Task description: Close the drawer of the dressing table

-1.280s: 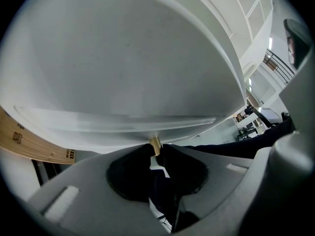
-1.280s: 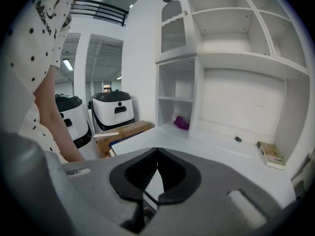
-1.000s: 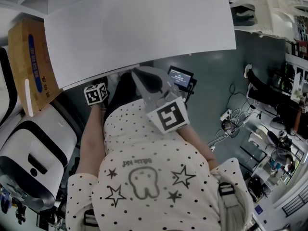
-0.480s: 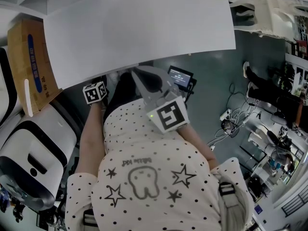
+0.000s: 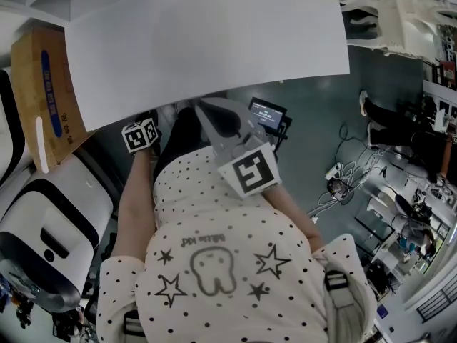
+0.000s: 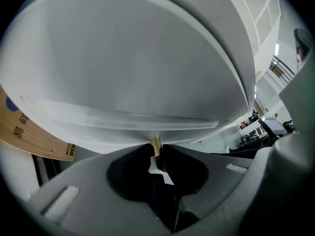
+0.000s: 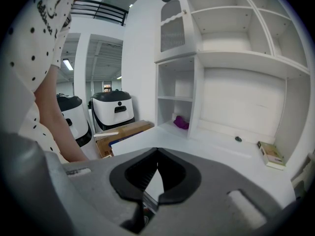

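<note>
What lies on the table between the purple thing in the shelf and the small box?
A small dark round thing lies on the white table, nearer the box than the purple thing. The right gripper view shows it.

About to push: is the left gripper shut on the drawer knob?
Shut on it. In the left gripper view, the brass drawer knob sits pinched between the left gripper's jaw tips.

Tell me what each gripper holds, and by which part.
Left gripper pinches the small brass-coloured knob by its sides, at the white panel's edge; right gripper holds nothing, jaws together.
</note>
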Demonstrator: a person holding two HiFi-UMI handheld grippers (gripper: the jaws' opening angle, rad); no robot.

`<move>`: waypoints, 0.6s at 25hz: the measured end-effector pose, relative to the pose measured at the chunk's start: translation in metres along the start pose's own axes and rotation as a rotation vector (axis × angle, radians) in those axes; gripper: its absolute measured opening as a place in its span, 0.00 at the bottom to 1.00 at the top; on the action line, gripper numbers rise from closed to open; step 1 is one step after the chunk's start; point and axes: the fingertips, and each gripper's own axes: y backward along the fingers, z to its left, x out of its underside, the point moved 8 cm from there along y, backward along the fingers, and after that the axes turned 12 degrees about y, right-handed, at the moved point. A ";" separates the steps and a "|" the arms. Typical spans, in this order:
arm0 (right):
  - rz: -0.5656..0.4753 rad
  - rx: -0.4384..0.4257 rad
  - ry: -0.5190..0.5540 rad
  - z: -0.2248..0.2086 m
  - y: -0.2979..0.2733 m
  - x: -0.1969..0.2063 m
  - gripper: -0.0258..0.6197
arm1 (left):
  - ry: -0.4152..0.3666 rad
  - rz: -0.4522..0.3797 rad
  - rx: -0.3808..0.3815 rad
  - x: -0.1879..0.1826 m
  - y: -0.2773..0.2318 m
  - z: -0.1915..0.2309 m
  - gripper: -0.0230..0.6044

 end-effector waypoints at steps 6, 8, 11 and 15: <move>0.002 0.001 0.001 -0.001 -0.001 0.000 0.04 | 0.012 -0.003 0.009 -0.001 -0.001 0.000 0.16; 0.000 0.000 0.003 -0.002 -0.001 -0.001 0.04 | 0.016 -0.005 0.010 -0.002 0.000 -0.001 0.16; -0.002 -0.001 0.002 -0.001 0.001 -0.002 0.04 | 0.018 -0.007 0.008 -0.001 0.001 -0.002 0.16; -0.003 0.001 0.002 0.000 0.000 -0.001 0.04 | 0.020 -0.006 0.009 0.000 0.001 -0.001 0.16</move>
